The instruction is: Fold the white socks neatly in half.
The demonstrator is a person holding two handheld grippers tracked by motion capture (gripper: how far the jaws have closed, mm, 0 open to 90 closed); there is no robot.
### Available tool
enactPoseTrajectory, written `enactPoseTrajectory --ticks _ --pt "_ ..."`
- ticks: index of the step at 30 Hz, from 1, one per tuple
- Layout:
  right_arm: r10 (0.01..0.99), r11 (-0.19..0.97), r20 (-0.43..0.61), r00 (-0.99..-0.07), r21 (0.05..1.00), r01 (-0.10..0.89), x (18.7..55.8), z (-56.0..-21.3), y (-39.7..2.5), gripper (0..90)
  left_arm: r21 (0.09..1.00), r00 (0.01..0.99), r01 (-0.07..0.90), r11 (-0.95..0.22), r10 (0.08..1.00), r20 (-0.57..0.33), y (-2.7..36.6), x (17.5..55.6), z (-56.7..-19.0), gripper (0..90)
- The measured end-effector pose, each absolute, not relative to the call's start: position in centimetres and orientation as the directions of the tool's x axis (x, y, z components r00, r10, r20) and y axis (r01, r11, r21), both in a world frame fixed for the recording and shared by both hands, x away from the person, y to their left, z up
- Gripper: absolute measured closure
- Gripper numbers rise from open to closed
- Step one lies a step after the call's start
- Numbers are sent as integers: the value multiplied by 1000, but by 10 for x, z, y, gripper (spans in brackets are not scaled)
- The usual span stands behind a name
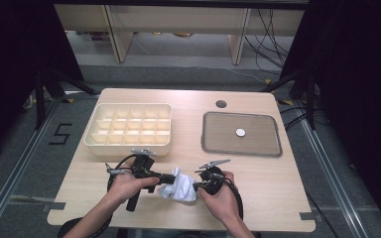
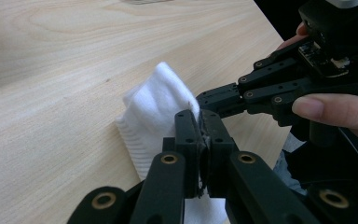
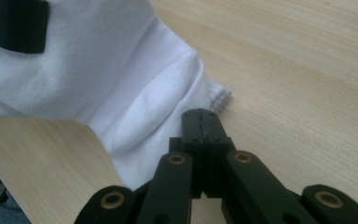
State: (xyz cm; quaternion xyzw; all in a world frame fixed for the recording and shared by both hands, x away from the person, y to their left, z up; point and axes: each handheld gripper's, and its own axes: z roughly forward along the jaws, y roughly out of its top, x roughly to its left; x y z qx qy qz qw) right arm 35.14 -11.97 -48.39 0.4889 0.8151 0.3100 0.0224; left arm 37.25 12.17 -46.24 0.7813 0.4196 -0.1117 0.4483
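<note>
A crumpled white sock (image 1: pixel 182 188) lies on the wooden table (image 1: pixel 268 183) near its front edge, between my two grippers. My left gripper (image 1: pixel 171 177) comes in from the left and is shut on the sock's upper fold. In the left gripper view its jaws (image 2: pixel 199 122) are pressed together with a sliver of fabric pinched between them, and the sock (image 2: pixel 154 105) spreads beyond. My right gripper (image 1: pixel 195 186) meets the sock from the right, jaws together at its edge. In the right gripper view, the shut tips (image 3: pixel 199 115) sit against the sock (image 3: pixel 98 74) by its ribbed cuff.
A cream box (image 1: pixel 129 149) with several compartments stands at the back left. A grey tray (image 1: pixel 218 135) holding a small white disc (image 1: pixel 240 132) sits at the back right. A round hole (image 1: pixel 221 104) marks the tabletop behind the tray.
</note>
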Motion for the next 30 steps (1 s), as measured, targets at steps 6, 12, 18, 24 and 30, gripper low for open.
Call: enactPoseTrajectory --ticks 6,12,18,24,30 --pt "809 342 265 -526 515 786 352 -484 -118 900 610 626 752 -251 564 -539 119 373 -462 866" --pt "805 333 282 -523 515 790 351 -485 -114 900 606 629 752 -259 557 -542 118 374 -463 866" --pt "797 336 284 -534 526 781 352 -486 -111 900 600 621 755 -263 579 -528 117 373 -462 866" --pt "796 330 295 -529 521 787 352 -487 -108 900 604 626 753 -260 565 -537 117 374 -463 866" --pt "793 336 290 -536 525 782 353 -488 -107 900 605 626 752 -261 568 -534 117 374 -463 866"
